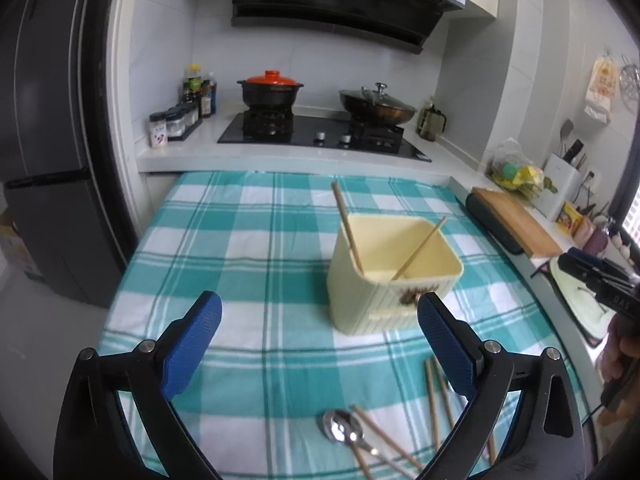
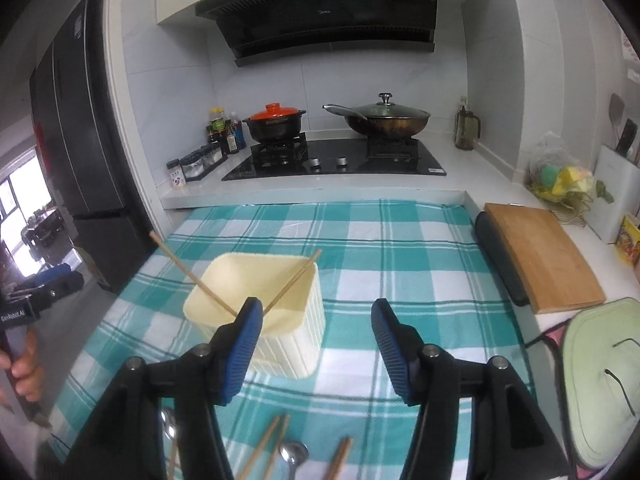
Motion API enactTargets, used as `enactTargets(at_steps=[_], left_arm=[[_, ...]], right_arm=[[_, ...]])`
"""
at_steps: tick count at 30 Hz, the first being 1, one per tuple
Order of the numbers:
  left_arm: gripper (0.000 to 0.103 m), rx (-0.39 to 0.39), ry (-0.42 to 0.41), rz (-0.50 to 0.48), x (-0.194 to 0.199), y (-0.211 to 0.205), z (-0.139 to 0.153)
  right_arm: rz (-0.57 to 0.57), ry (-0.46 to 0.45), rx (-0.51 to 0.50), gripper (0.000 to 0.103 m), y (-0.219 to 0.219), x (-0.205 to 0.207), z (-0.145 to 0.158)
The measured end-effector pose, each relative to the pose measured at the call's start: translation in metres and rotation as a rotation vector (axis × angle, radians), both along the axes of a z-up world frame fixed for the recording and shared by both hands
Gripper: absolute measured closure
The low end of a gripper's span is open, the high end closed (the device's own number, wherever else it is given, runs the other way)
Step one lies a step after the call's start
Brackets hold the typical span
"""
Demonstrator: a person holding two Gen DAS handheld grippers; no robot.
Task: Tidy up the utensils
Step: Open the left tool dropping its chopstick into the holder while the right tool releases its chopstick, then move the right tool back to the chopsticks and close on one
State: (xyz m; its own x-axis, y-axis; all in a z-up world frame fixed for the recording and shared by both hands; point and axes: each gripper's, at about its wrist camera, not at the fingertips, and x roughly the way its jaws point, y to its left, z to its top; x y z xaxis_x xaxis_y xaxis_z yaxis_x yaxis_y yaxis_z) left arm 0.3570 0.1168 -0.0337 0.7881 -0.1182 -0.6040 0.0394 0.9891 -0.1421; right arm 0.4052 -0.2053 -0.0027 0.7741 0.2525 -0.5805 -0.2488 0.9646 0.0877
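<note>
Covering the desk (image 2: 400,248) is a teal and white checked cloth (image 1: 248,240), and the desk stands in a small kitchen with pale tiled walls. Beyond the cloth runs a white counter (image 2: 492,176) carrying a black gas hob (image 2: 336,162) under a black extractor hood (image 2: 328,12). On the hob sit two pots: a black casserole with an orange lid (image 2: 276,122) and a dark wok with a glass lid (image 2: 386,120). A dark fridge (image 1: 52,160) stands at the left edge, and a wooden chopping board (image 2: 544,256) lies to the right of the cloth.

Both grippers have blue pads, and neither grips anything. The left gripper (image 1: 318,336) has its jaws released and spread wide. The right gripper (image 2: 316,344) has its jaws parted, less widely.

One cream, ribbed utensil holder (image 1: 384,280) stands upright on the cloth. In the left wrist view it is ahead of the jaws, partly behind the right-hand pad. In the right wrist view it is ahead of the jaws, behind the left-hand pad. Two wooden chopsticks (image 1: 346,224) lean inside it, crossing towards opposite rims.

Loose utensils lie on the cloth below and nearer than the jaws. Several more chopsticks (image 2: 260,448) are there; the exact count is unclear because the grippers hide part of them. At least two metal spoons (image 2: 294,454) lie among them.
</note>
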Motion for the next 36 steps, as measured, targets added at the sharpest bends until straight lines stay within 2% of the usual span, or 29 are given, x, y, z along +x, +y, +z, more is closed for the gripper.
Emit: enactTargets(at_steps=[2, 6, 10, 13, 21, 36], left_arm=[[0.004, 0.009, 0.028, 0.009, -0.025, -0.001, -0.022], [0.004, 0.083, 0.058, 0.035, -0.069, -0.011, -0.057], [0.004, 0.152, 0.083, 0.023, -0.106, -0.031, -0.076], [0.003, 0.152, 0.081, 0.034, -0.129, -0.042, -0.086], [0.001, 0.116, 0.131, 0.015, -0.149, -0.065, -0.112], [0.001, 0.070, 0.166, 0.033, -0.151, -0.074, -0.128]], right_arm=[[-0.007, -0.018, -0.038, 0.039, -0.005, -0.033, -0.012], [-0.044, -0.030, -0.118, 0.038, -0.008, -0.091, -0.041], [-0.093, -0.031, -0.155, 0.027, -0.008, -0.136, -0.067], [-0.112, -0.028, -0.182, 0.027, -0.006, -0.157, -0.085], [-0.133, 0.015, -0.193, 0.027, -0.004, -0.183, -0.114], [-0.173, 0.042, -0.218, 0.027, -0.015, -0.196, -0.131]])
